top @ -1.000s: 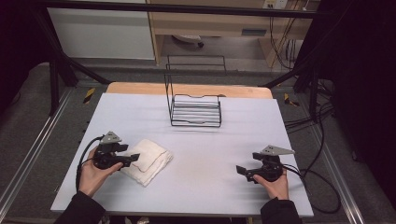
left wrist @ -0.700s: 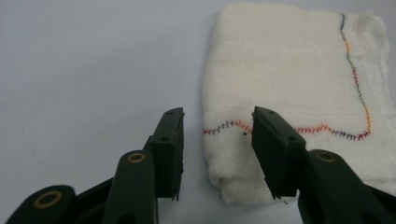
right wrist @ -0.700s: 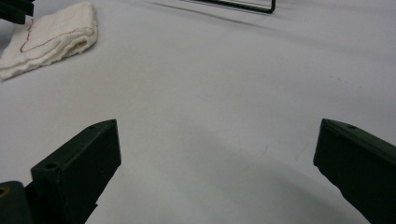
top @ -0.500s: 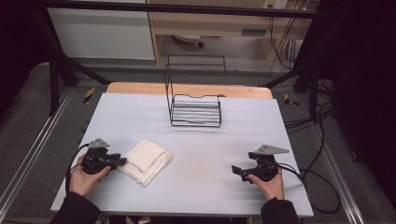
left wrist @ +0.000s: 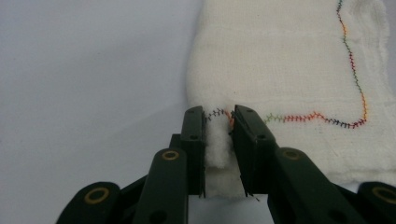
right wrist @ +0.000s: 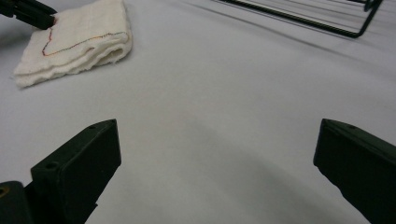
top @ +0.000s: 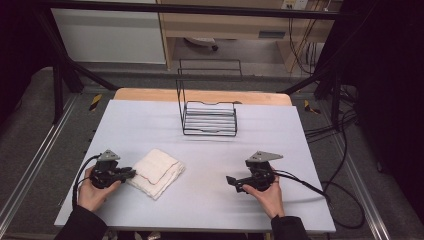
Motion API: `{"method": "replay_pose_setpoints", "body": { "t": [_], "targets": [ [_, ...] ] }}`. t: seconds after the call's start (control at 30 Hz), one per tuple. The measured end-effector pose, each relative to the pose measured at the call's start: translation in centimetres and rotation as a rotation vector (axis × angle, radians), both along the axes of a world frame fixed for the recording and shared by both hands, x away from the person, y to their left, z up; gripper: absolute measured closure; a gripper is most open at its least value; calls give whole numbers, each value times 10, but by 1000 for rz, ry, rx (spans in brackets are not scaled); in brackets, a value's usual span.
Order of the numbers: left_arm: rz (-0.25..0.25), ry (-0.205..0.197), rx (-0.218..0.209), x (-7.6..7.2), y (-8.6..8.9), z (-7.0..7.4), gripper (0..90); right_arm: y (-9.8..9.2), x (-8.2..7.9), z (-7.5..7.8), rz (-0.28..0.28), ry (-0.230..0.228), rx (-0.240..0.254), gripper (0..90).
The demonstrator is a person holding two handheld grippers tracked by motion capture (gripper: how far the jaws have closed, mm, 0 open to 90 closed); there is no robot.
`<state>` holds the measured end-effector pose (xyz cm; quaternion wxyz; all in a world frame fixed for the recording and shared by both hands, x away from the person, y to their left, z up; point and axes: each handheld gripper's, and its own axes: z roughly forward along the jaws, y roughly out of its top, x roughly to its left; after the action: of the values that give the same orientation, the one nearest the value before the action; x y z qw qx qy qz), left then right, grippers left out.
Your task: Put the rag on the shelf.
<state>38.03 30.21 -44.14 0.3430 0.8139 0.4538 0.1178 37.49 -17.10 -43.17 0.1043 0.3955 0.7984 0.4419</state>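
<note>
A folded white cloth (top: pixel 157 172) with a multicoloured stitched line lies at the front left of the white table (top: pixel 280 130). My left gripper (top: pixel 131 173) lies low at the cloth's left edge. Its jaws have just been closing, and in the left gripper view the left gripper (left wrist: pixel 218 126) pinches a bunched fold of the cloth (left wrist: pixel 289 70) between its pads. My right gripper (top: pixel 231 181) rests at the front right, pointing left toward the cloth. In the right gripper view the right gripper (right wrist: pixel 217 128) stands wide open over bare table, with the cloth (right wrist: pixel 79 42) far off.
A black wire rack (top: pixel 210 119) stands at the back middle of the table; its base wires (right wrist: pixel 299 16) cross the top of the right gripper view. A cable trails from each gripper. Bare tabletop lies between cloth and right gripper.
My left gripper has slid back to the cloth's left edge and closed on a fold of it. My right gripper has moved left toward the table's middle.
</note>
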Motion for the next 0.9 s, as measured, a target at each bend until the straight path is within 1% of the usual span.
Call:
{"method": "replay_pose_setpoints", "body": {
  "t": [0.1,0.13,0.2,0.27,0.3,0.33,0.5,0.53,0.57,0.67,0.73,0.77,0.8,0.9],
  "targets": [
    [4,6,-11,0,1,-1,737,13,2,1,2,-2,-14,12],
    [4,7,-11,0,1,-1,737,17,4,1,5,-9,-15,12],
    [2,5,-4,0,0,0,738,26,6,2,8,-7,-12,13],
    [0,5,6,1,-1,0,741,37,9,4,7,-9,-14,14],
    [-1,5,10,1,-1,1,744,50,13,6,6,-18,-19,16],
    [-2,6,9,1,-1,1,744,50,13,6,6,-18,-19,16],
    [4,4,12,0,-2,1,748,81,23,10,18,-27,-23,31],
    [4,3,13,0,-2,1,750,93,27,9,25,-26,-26,47],
    [4,3,12,0,-2,1,750,93,27,9,25,-26,-26,47],
    [5,3,3,0,-1,0,752,110,33,7,46,-21,-30,88],
    [9,7,-6,0,0,0,758,121,37,5,54,-5,-22,121],
    [9,9,-8,0,0,0,762,124,38,4,58,-7,-21,142],
    [10,9,-10,1,0,0,767,132,41,2,56,8,-9,173],
    [10,6,-4,0,0,0,775,142,45,-4,57,21,-15,225]
  ]
}}
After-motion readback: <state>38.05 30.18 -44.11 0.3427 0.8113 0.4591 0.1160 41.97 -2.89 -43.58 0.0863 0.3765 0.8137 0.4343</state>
